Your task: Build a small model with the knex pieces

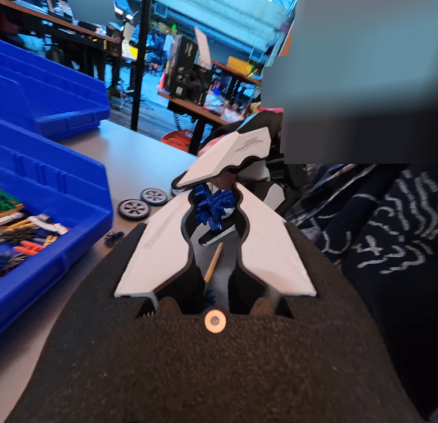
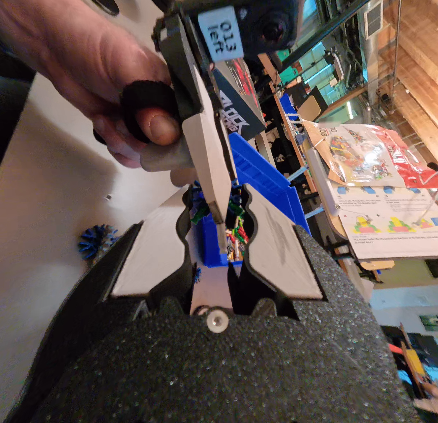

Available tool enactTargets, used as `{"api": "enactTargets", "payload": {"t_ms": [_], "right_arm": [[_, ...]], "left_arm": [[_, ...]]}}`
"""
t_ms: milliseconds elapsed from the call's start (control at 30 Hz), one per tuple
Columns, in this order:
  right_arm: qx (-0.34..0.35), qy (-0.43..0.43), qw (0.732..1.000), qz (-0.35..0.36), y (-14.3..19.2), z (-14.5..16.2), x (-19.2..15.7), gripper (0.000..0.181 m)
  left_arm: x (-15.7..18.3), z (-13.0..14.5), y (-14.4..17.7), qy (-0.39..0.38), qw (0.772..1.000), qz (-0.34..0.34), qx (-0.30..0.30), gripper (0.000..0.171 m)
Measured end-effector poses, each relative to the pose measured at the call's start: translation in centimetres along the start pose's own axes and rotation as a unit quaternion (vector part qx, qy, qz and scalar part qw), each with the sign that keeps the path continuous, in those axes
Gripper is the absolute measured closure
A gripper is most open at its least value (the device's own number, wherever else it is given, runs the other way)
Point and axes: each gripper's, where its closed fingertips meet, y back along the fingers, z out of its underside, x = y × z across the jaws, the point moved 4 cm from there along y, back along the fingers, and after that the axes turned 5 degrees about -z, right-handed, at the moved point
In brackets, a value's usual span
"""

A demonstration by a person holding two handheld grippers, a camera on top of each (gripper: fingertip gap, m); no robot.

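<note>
A blue snowflake-shaped connector piece [image 1: 211, 209] sits just above the centre of the left wrist view, held up off the white table [image 1: 132, 150] between the tips of the left gripper [image 1: 213, 199], whose white fingers [image 1: 163, 243] angle inward and pinch it. The right gripper [image 1: 227, 158] reaches in from the upper right of that view, its white finger lying across the top of the connector and touching it; whether its jaws grip the piece cannot be told. A thin tan rod [image 1: 214, 261] lies on the table below the connector, seen through the gap between the left fingers. Two small grey wheels [image 1: 144, 201] with black tyres rest on the table just left of the fingertips, and a small dark blue piece [image 1: 113, 237] lies lower left of them. Blue plastic bins [image 1: 59, 174] fill the left edge of the frame, the nearest one holding a jumble of coloured building parts [image 1: 26, 231]. In the right wrist view, a person's hand [image 2: 99, 79] at upper left holds the left gripper [image 2: 219, 212], which points down into the centre, between the spread white fingers of the right gripper [image 2: 216, 193]. Another blue spiky connector [image 2: 96, 239] lies on the table at middle left. A blue bin [image 2: 260, 174] stands behind, and printed instruction sheets [image 2: 391, 222] lie at right.
</note>
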Motion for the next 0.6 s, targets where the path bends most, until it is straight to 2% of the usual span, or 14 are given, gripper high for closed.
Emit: {"api": "enactTargets", "payload": {"t_ms": [167, 333, 600], "right_arm": [[-0.011, 0.014, 0.999, 0.030, -0.3, 0.3, 0.2, 0.142], [0.008, 0.006, 0.999, 0.041, -0.3, 0.1, 0.7, 0.138], [0.061, -0.098, 0.993, 0.014, 0.4, -0.1, 1.4, 0.139]], "left_arm": [[-0.2, -0.2, 0.1, -0.095, 0.993, -0.064, -0.034, 0.146], [-0.3, -0.6, 0.1, -0.148, 0.985, -0.084, -0.031, 0.147], [-0.4, -1.1, 0.1, -0.124, 0.990, -0.065, 0.001, 0.146]]}}
